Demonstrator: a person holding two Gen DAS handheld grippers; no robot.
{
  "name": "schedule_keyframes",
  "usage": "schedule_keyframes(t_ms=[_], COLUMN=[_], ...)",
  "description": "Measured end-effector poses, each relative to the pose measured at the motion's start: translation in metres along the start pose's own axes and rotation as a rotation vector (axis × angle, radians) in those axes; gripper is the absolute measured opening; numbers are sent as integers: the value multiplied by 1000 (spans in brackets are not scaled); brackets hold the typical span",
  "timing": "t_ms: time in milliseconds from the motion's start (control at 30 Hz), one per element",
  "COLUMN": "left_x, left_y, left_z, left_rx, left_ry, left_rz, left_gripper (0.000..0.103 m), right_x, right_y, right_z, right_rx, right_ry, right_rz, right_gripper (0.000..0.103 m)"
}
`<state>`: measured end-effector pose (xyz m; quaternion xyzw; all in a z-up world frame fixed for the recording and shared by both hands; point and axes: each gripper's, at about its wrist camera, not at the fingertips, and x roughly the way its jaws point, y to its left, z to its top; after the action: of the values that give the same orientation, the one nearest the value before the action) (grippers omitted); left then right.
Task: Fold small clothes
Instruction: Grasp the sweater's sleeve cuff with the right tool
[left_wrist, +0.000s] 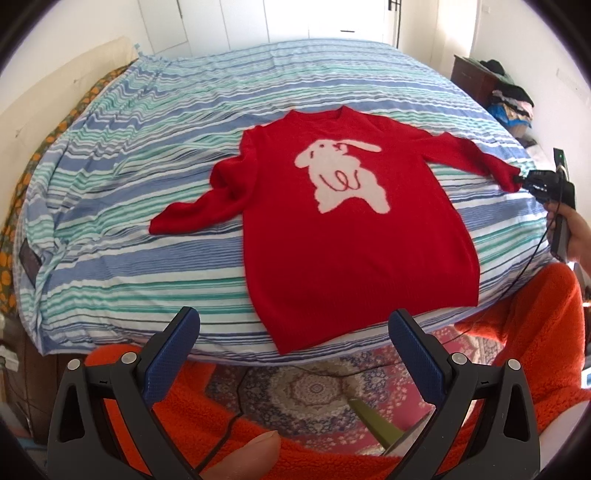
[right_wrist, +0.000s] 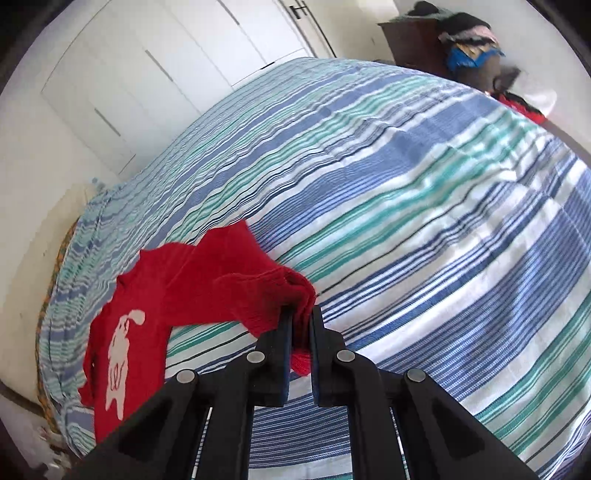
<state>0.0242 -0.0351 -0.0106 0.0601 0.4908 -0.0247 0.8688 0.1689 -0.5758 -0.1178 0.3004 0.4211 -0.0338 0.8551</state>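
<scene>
Count: one red sweater (left_wrist: 354, 236), two grippers, one bed.
Sweater: knit, white rabbit (left_wrist: 345, 177) on the chest, lying flat and face up on the striped bedspread (left_wrist: 147, 155), hem toward the near edge.
Left gripper (left_wrist: 293, 332): held low before the bed's near edge, blue-padded jaws spread wide, holding nothing.
Right gripper (right_wrist: 300, 325): jaws narrowed, pinching the cuff (right_wrist: 295, 291) of one outstretched sleeve.

Ahead of my tools: bed (left_wrist: 147, 155) under blue-green-white striped cover. Beyond it, white wardrobe doors (left_wrist: 229, 26). Far right, dark wood dresser (left_wrist: 471, 79) piled with clothes (left_wrist: 511, 98). Below, patterned rug (left_wrist: 314, 391). Bright daylight, white walls.
</scene>
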Motion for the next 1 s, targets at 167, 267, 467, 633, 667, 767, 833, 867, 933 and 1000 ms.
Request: schedule_keyframes(t_ms=[167,267,467,633,667,767,833,867,933,1000], left_x=[-7,0,7,5,7,12,11,10,10,10], left_y=[-13,-15,-18,-20,-21,-26,-30,-31,-32,-30], left_z=[8,6,8,10,10,11,12,13,13,12], left_rx=[34,29,19,17,17,33,47,53,61,58], left_ry=[-26,4,33,32,39,50,45,43,39,41], left_rz=[-5,-8,-2,16,13,9,14,16,22,27], left_gripper=[102,102,102,102,102,102,102,102,102,102], right_x=[9,18,40,6,-1,5,17,21,27,21], right_y=[-43,-47,-64,-62,-67,-80,-86,-87,-88,-89], right_z=[-2,1,12,53,61,69,64,61,57,54], right_rx=[198,175,261,165,158,139,135,141,158,169], right_ry=[43,68,109,-30,-61,-43,-13,-9,-6,-16], right_rz=[24,94,253,140,99,-51,-92,-96,-78,-54], right_gripper=[17,30,12,4,4,4,4,6,17,35])
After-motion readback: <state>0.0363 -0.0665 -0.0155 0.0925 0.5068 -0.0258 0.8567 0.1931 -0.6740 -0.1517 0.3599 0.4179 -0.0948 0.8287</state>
